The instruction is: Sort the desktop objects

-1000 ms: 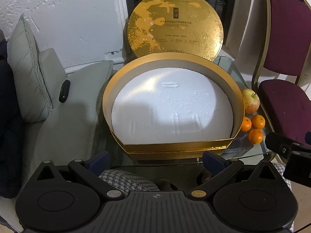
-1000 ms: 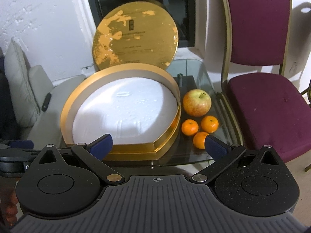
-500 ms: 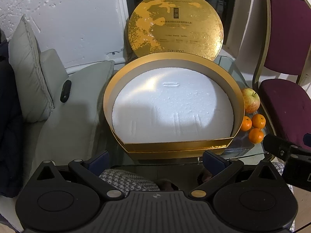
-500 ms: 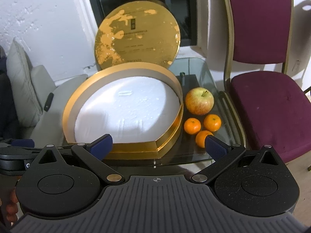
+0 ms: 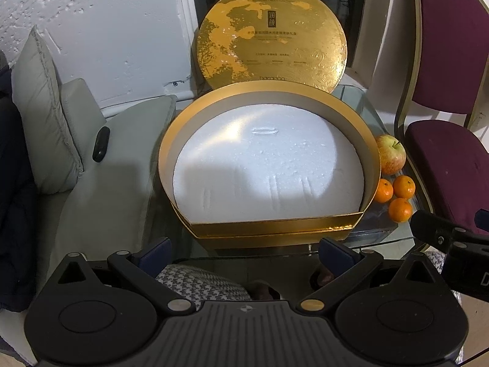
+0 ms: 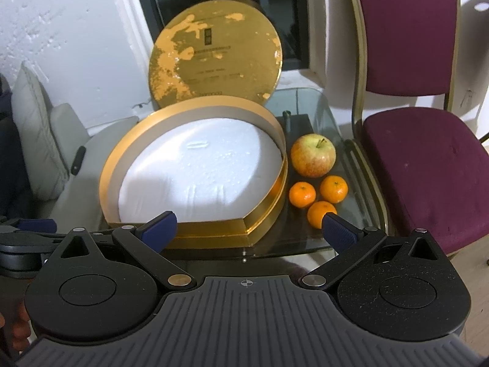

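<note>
— What is seen on the glass surface [image 6: 308, 113]?

— A gold gift box [image 5: 269, 226] is set on it, lined with a white foam insert [image 5: 266, 165]. Its round gold lid [image 5: 270, 35] is stood upright behind it, leaned against the window frame.

— And the fruit?

— An apple [image 6: 313, 155] is placed just to the right of the box, and three mandarins [image 6: 318, 197] are clustered close in front of the apple, also outside the box. Nothing is laid on the foam.

— How are the tools held?

— The left gripper [image 5: 246, 252] is held in front of the box's flat near wall; its jaws are spread wide, with nothing between them. The right gripper [image 6: 249, 227] is held likewise, jaws spread and nothing pinched. Its right blue pad [image 6: 337, 229] is seen overlapping the nearest mandarin; whether contact is made cannot be told.

— What else is visible?

— A purple-cushioned chair [image 6: 428, 159] is stood to the right of the surface, and a grey cushioned seat [image 5: 101, 165] with a small black object [image 5: 101, 144] on it lies to the left.
</note>
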Available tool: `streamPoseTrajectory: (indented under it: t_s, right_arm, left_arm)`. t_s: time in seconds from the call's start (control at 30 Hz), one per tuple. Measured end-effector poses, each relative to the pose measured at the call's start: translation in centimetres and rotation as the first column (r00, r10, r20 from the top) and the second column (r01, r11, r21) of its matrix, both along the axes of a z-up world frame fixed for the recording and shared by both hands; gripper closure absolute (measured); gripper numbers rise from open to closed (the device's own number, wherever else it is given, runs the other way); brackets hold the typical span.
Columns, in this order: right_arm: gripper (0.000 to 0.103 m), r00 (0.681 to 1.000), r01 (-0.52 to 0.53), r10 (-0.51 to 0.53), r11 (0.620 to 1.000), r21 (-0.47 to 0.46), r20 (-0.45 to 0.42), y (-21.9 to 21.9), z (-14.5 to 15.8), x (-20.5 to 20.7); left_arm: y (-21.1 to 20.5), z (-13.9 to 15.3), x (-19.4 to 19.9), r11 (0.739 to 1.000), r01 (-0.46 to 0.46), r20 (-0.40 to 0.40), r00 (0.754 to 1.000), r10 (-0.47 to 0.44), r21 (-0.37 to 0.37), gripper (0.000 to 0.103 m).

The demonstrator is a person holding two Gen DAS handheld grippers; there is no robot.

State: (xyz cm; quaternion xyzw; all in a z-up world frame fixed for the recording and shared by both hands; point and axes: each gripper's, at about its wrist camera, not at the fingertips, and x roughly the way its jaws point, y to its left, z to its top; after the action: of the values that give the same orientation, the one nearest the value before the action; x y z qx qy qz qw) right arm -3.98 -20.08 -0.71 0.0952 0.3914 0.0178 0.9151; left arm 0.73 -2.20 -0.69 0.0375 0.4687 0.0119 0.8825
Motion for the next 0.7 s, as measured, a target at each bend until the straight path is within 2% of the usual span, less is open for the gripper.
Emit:
streamPoseTrajectory:
  t_s: [0.7]
  right_arm:
    - [0.000,1.000,0.002,-0.002,1.000,-0.018,0.000,0.03,-0.03,-0.12]
  left_arm:
    - [-0.10,-0.19,0.02,1.000,0.008,-0.011,1.000,-0.008,-0.003,0.001]
